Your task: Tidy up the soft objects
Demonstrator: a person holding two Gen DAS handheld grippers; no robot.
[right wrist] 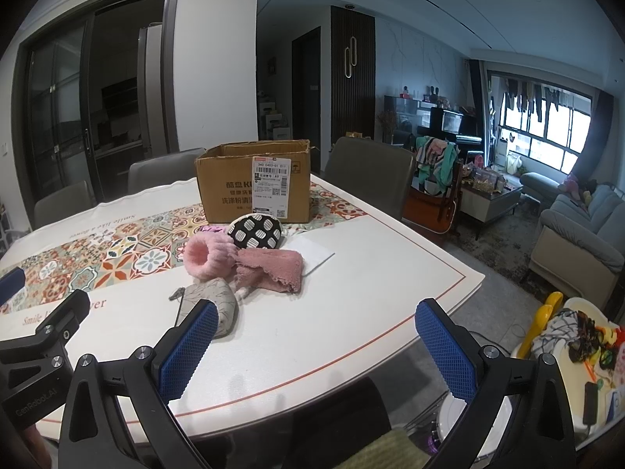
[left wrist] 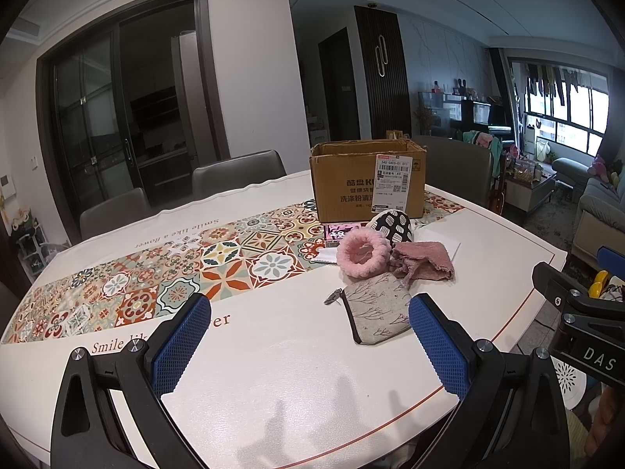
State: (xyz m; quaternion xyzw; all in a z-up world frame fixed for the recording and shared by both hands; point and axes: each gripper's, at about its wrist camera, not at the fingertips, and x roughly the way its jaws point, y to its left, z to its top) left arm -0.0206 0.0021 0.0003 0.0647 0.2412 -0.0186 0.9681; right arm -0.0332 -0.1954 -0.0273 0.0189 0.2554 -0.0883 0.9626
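Left wrist view: both tools, left tool (left wrist: 308, 336) and right tool (right wrist: 316, 342), gape wide (empty) before the pouch (left wrist: 377, 310).

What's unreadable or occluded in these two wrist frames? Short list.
- Cardboard box interior: both views sit too low to see over its walls, so the contents are unknown.
- Pink printed item: mostly behind the pink fluffy ring in both views, so it can't be identified.
- Shipping label: small print too fine to read.
- Grey zip pouch: right-wrist view, near end covered by the right gripper finger.
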